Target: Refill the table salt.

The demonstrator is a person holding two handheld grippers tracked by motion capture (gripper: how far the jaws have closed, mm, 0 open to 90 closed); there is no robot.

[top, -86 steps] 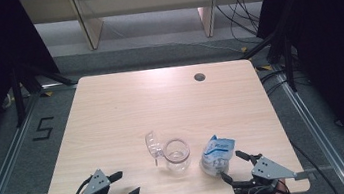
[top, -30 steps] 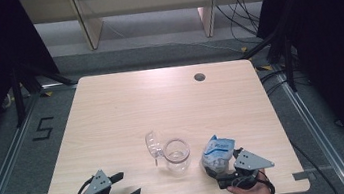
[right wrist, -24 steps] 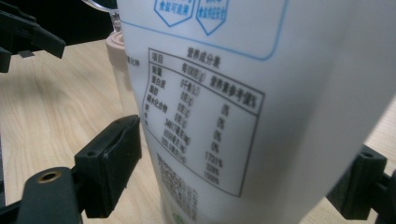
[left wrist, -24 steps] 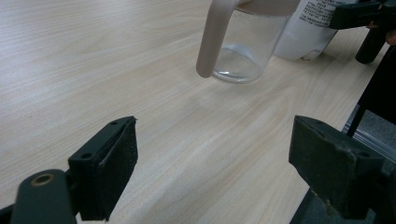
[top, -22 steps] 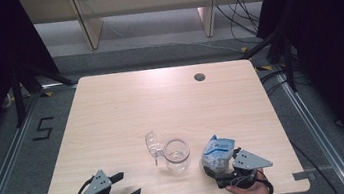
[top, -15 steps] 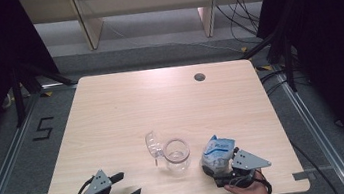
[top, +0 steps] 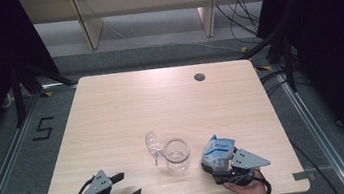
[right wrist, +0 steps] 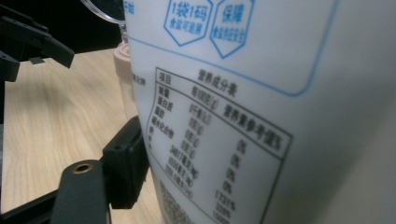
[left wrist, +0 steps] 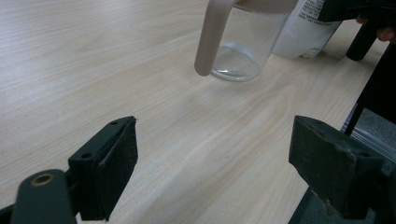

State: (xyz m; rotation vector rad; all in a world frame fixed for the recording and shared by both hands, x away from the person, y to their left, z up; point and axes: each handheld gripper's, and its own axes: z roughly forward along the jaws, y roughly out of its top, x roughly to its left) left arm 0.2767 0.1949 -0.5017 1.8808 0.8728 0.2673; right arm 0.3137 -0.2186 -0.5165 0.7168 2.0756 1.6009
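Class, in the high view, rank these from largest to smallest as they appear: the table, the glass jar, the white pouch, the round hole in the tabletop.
1. Table
2. Pouch and jar: look alike, so unranked
3. Hole

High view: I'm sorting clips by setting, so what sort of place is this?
Probably a recording lab or studio: black curtains flank a bare wooden table, with metal floor rails and a taped number alongside.

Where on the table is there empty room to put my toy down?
The light wooden table is bare across its far half up to the round cable hole, and along its left side. The near edge is crowded: clear glass jar, white-and-blue pouch, both grippers.
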